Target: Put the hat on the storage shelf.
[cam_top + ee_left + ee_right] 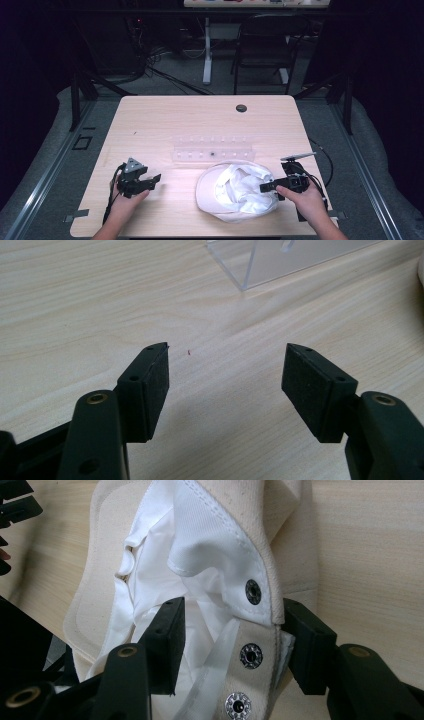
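The right hand [306,197] comes in from the desk's near right corner and points its right gripper [270,186] sideways, toward the left, into the cap [235,192]. The cap lies upside down near the front edge of the desk [150,115], a bit right of the middle, with its white lining facing up. In the right gripper view the jaws sit on both sides of the cap's back strap [257,652], the one with the metal snaps [251,654]. The jaws are partly apart; the outer pad touches the strap's edge and the inner pad sits in the lining, not yet pinching. The left hand [127,200] rests near the front left corner. Its left gripper [152,180] points right, toward the cap but well apart from it, jaws wide apart with just bare wood between them. A clear plastic rack [212,148] lies just behind the cap, in the middle of the desk.
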Available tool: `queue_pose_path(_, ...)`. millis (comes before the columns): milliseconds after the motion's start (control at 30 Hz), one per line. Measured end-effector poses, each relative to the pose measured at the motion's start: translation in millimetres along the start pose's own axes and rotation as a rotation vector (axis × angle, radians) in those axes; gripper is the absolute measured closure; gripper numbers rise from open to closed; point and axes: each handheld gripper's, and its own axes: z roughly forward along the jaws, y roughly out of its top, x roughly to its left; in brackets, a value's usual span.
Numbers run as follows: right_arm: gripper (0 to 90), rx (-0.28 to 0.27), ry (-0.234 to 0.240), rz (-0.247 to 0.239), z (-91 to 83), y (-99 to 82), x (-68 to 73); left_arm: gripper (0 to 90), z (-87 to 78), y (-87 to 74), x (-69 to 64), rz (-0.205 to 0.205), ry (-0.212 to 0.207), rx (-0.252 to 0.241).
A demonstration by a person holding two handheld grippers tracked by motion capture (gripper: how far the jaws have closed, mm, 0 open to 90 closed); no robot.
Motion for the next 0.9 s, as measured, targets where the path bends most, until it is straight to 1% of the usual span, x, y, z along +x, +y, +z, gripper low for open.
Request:
queue_pose_path(100, 48.9, 0.010, -0.012, 0.001, 0.0, -0.5, 0.0, 36.2, -0.2, 0.0, 0.0, 0.003, -0.003, -0.001)
queue_pose_path(133, 49.6, 0.026, -0.012, 0.017, 0.5, -2.0, -0.4, 36.2, -0.3, 0.0, -0.1, 0.003, -0.003, -0.003)
queue_pose_path(200, 49.2, 0.033, -0.012, 0.024, -0.5, -3.7, -0.9, 36.2, -0.3, -0.1, 0.1, 0.000, -0.001, 0.000)
queue_pose_path(300, 47.9, 0.023, -0.008, 0.033, -1.8, -5.6, -1.2, 36.1, 0.3, -0.2, 0.8, 0.001, -0.005, 0.003)
queue_pose_path(333, 47.2, 0.030, -0.003, 0.030, -4.2, -6.1, -2.3, 36.1, 0.3, -0.2, 0.7, 0.002, -0.005, 0.003)
queue_pose_path(367, 46.3, 0.014, 0.004, 0.038, -5.2, -7.8, -3.9, 36.2, 0.0, -0.2, 0.1, 0.002, -0.001, 0.001)
queue_pose_path(400, 46.3, 0.021, 0.008, 0.052, -6.4, -8.8, -5.1, 36.2, 0.2, -0.3, -0.1, 0.001, -0.002, -0.003)
queue_pose_path(433, 46.3, 0.021, 0.008, 0.052, -6.4, -8.8, -5.1, 36.2, 0.2, -0.3, -0.1, 0.001, -0.002, -0.003)
queue_pose_path(467, 46.3, 0.035, 0.029, 0.066, -6.6, -10.0, -7.2, 36.2, 0.2, -0.3, -0.1, 0.001, -0.003, -0.002)
queue_pose_path(500, 46.3, 0.035, 0.029, 0.066, -6.6, -10.0, -7.2, 36.2, 0.2, -0.3, -0.1, 0.001, -0.003, -0.002)
queue_pose_path(533, 46.3, 0.048, 0.050, 0.075, -6.9, -12.0, -8.4, 36.2, 0.3, -0.3, 0.0, 0.002, -0.002, 0.001)
queue_pose_path(567, 46.3, 0.048, 0.050, 0.075, -6.9, -12.0, -8.4, 36.2, 0.3, -0.3, 0.0, 0.002, -0.002, 0.001)
queue_pose_path(600, 47.1, 0.062, 0.061, 0.083, -6.7, -14.1, -8.2, 36.2, 0.4, -0.3, -0.1, 0.002, 0.002, 0.001)
queue_pose_path(633, 47.1, 0.062, 0.061, 0.083, -6.7, -14.1, -8.2, 36.2, 0.4, -0.3, -0.1, 0.002, 0.002, 0.001)
queue_pose_path(667, 48.7, 0.051, 0.069, 0.098, -5.7, -15.1, -7.5, 36.2, 0.5, -0.4, 0.0, 0.002, -0.001, 0.001)
queue_pose_path(733, 52.2, 0.060, 0.084, 0.113, -5.8, -15.3, -6.9, 36.2, 0.7, -0.4, -0.2, 0.002, 0.000, 0.001)
queue_pose_path(767, 52.2, 0.060, 0.084, 0.113, -5.8, -15.3, -6.9, 36.2, 0.7, -0.4, -0.2, 0.002, 0.000, 0.001)
queue_pose_path(800, 54.2, 0.075, 0.085, 0.093, -7.5, -13.8, -7.2, 36.2, 0.7, -0.4, -0.1, 0.002, 0.000, 0.000)
queue_pose_path(833, 54.2, 0.075, 0.085, 0.093, -7.5, -13.8, -7.2, 36.2, 0.7, -0.4, -0.1, 0.002, 0.000, 0.000)
queue_pose_path(867, 55.9, 0.064, 0.083, 0.091, -8.6, -12.6, -5.7, 36.2, 0.7, -0.5, -0.1, 0.002, 0.001, 0.000)
queue_pose_path(900, 56.7, 0.056, 0.084, 0.100, -8.8, -12.1, -4.6, 36.2, 1.0, -0.7, 0.0, 0.001, 0.001, -0.003)
